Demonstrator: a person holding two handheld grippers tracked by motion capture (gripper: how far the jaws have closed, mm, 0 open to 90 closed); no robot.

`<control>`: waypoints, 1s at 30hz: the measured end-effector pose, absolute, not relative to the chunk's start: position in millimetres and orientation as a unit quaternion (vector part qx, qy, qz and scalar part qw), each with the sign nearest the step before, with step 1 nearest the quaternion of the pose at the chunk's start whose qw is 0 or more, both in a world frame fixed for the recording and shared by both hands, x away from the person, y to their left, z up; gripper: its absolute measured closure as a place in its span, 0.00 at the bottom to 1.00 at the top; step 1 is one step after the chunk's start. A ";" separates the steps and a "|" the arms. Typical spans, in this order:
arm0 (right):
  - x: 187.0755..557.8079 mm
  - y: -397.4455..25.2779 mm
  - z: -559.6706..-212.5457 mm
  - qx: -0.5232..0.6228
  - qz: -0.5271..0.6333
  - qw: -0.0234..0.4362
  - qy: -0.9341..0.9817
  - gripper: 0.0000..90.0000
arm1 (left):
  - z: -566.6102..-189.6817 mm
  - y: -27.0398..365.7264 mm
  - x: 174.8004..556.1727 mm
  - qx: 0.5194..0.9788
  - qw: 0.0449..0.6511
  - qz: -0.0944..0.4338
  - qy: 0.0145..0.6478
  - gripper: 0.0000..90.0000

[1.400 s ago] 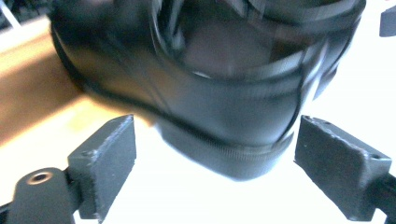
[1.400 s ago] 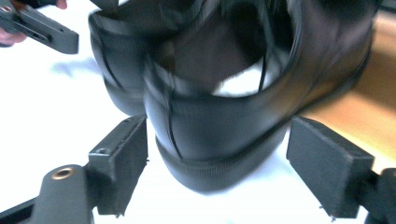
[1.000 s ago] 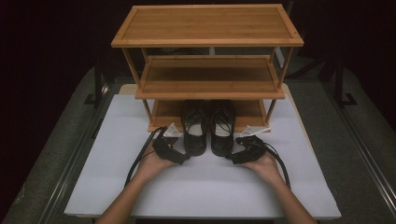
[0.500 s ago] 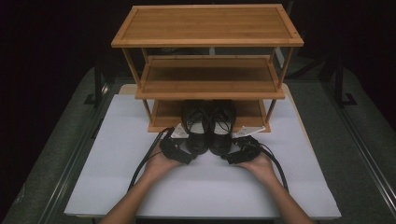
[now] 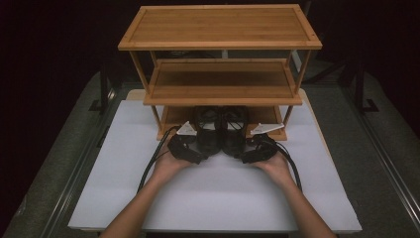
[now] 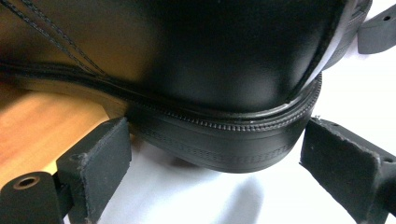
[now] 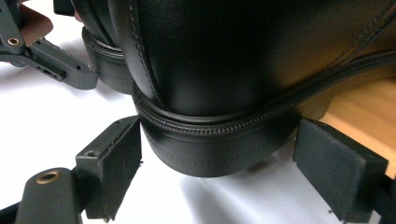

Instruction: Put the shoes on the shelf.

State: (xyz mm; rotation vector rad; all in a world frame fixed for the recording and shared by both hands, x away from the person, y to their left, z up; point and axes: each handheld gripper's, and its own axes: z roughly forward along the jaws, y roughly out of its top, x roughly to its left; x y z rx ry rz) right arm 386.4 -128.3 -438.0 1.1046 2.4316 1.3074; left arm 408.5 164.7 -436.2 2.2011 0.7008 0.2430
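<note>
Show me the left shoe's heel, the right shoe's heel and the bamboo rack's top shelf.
left shoe (image 6: 224, 149), left gripper view, on the heel's sole band between the open tool's jaws.
right shoe (image 7: 210, 149), right gripper view, on the heel's sole band.
bamboo rack (image 5: 220, 25), high view, on the bare top shelf.

The high view looks forward and down from above the person's side, taking in the whole white board (image 5: 218, 198) and the wooden rack (image 5: 220, 74) at its far edge. The left gripper view sits very close and low, facing the heel of the left shoe (image 6: 224, 84) between its own jaws. The right gripper view faces the right shoe (image 7: 243, 70) likewise, and at its upper left catches what seems to be the left gripper (image 7: 42, 60). All three share the shoes' heels and the board beneath.
</note>
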 end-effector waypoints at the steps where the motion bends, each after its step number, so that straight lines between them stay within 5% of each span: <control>1: 390.1 -128.1 -437.4 0.371 0.436 0.084 0.816 0.17 | -435.9 164.5 412.1 0.869 0.398 0.096 0.277 0.09; 30: 443.6 -126.3 -449.6 0.409 0.417 0.122 0.802 0.18 | -441.2 151.9 462.2 0.863 0.380 0.119 0.312 0.09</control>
